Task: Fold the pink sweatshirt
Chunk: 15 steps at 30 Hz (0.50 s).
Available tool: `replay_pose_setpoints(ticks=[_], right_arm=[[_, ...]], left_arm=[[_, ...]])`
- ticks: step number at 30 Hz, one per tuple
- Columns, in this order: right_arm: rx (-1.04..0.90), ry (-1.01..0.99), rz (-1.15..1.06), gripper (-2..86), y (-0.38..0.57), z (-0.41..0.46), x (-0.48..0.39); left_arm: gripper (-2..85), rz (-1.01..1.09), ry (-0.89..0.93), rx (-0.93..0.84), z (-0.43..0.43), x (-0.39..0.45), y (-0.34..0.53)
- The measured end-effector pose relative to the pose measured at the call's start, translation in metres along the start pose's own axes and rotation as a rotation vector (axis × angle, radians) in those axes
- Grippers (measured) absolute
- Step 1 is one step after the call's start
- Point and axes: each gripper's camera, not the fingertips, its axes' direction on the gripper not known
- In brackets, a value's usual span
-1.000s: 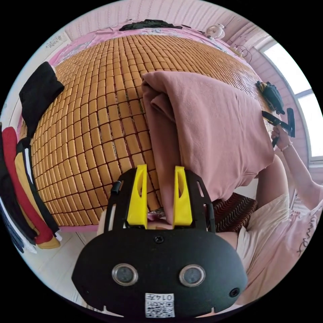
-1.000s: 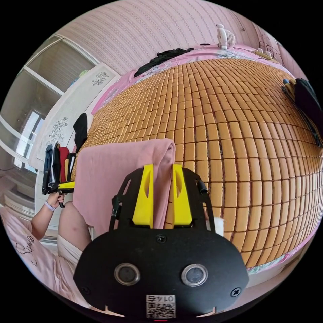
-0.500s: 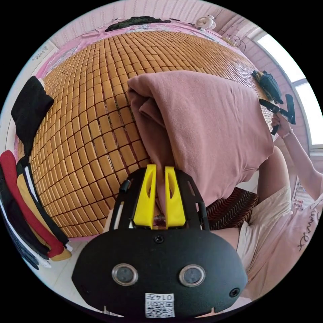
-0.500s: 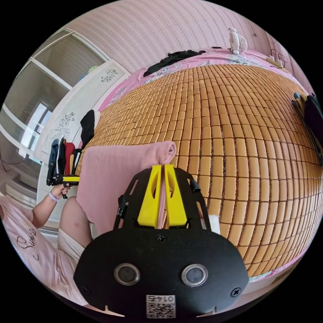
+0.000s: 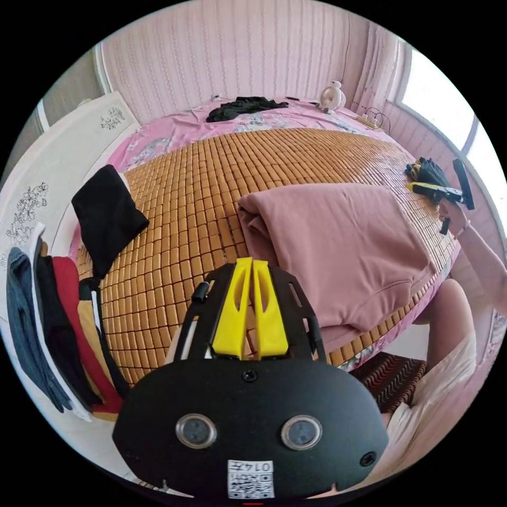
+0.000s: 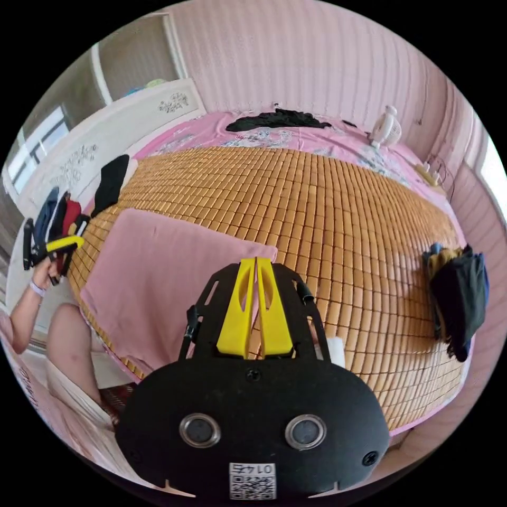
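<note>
The pink sweatshirt (image 5: 338,243) lies folded into a flat rectangle on the bamboo mat (image 5: 211,179), near the bed's edge beside the person. My left gripper (image 5: 252,262) hovers short of the sweatshirt's folded side, jaws shut with nothing between them. In the right gripper view the sweatshirt (image 6: 158,280) lies left of my right gripper (image 6: 256,260), whose jaws are also shut and empty, with their tips close to the sweatshirt's corner. Each gripper shows in the other's view in the person's hand: the right gripper (image 5: 446,191) and the left gripper (image 6: 53,245).
A black garment (image 5: 108,216) lies at the mat's left edge, with a stack of folded clothes (image 5: 53,327) beside it. A dark pile of clothes (image 6: 459,296) sits at the opposite edge. A black cloth (image 6: 277,119) and a small fan (image 6: 388,127) are at the far end. The person's leg (image 5: 449,322) is against the bed.
Both pairs of jaws went from open around the sweatshirt's folded edges to shut. Both grippers have since drawn back off the cloth, and the sweatshirt now rests flat on the mat.
</note>
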Motion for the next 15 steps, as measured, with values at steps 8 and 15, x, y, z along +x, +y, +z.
replay_pose_setpoints(ticks=[8, 15], right_arm=[[-0.305, -0.077, -0.545, -0.4, -0.07, 0.148, -0.218], [-0.59, 0.043, -0.696, -0.4, -0.086, 0.261, -0.29]], left_arm=[[-1.0, 0.255, 0.266, 0.072, 0.037, 0.171, 0.01], [-1.0, 0.387, 0.409, -0.028, 0.089, 0.237, 0.028]])
